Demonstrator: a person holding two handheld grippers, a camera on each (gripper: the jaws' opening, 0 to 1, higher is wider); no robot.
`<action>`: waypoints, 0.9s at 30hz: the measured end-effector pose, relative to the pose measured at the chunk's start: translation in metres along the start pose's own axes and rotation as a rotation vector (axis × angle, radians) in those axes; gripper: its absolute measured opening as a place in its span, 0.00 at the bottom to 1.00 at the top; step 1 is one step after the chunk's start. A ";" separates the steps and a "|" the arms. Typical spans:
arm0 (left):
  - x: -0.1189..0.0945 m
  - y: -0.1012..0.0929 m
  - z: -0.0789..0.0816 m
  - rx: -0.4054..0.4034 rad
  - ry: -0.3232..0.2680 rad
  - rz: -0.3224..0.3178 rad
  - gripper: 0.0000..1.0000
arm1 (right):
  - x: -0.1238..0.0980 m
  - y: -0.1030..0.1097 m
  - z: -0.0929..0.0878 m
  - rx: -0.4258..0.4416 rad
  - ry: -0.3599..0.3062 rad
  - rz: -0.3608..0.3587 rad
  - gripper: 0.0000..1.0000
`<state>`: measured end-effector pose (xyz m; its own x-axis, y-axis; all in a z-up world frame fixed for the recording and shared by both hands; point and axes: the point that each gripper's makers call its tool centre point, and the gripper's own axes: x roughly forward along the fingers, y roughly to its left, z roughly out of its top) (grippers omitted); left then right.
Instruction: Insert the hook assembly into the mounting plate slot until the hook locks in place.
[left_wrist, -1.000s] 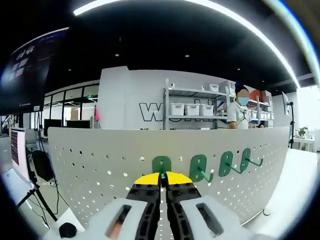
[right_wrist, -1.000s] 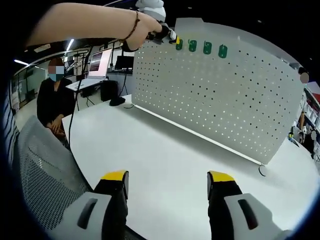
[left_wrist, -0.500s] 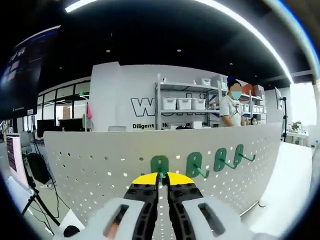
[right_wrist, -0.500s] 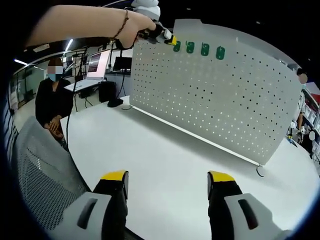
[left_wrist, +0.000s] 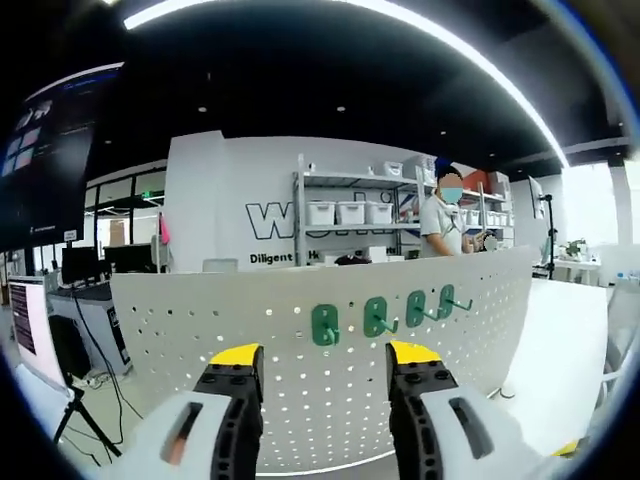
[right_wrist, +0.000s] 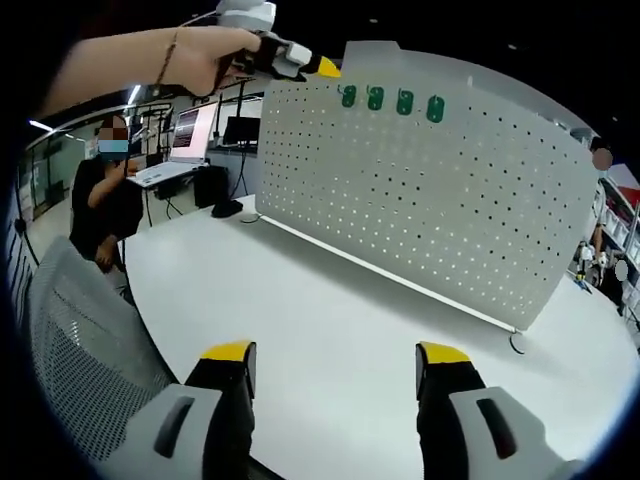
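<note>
Four green hooks sit in a row near the top edge of the white pegboard in the left gripper view, at about 12 o'clock from the left gripper. Its yellow-tipped jaws stand wide apart with nothing between them, a little short of the board; the leftmost hook shows through the gap and the others run off toward 2 o'clock. Behind the board are shelves with white bins and a standing person.

In the right gripper view, the right gripper hangs over the white table, jaws spread and empty. The pegboard stands upright on the table at 12 to 2 o'clock, its four hooks along the top. At 11 o'clock a hand holds the left gripper just beside the board's top corner, close to the nearest hook. A seated person is at 9 o'clock, beside a grey mesh chair.
</note>
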<state>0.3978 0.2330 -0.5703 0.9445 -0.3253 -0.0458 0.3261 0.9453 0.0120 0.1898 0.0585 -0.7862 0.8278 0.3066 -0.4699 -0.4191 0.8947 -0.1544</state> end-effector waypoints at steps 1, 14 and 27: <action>-0.004 0.000 -0.002 0.002 0.005 -0.007 0.56 | 0.000 0.000 0.000 0.000 0.000 -0.001 0.62; -0.072 -0.007 -0.082 -0.015 0.150 -0.098 0.78 | -0.001 -0.002 0.000 0.008 -0.002 -0.006 0.63; -0.123 -0.023 -0.125 -0.045 0.211 -0.149 0.92 | -0.002 -0.003 0.003 0.000 -0.016 -0.014 0.63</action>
<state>0.2696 0.2550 -0.6901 0.8554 -0.4531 -0.2511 0.4547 0.8889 -0.0552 0.1903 0.0556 -0.7819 0.8395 0.2988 -0.4538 -0.4072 0.8990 -0.1614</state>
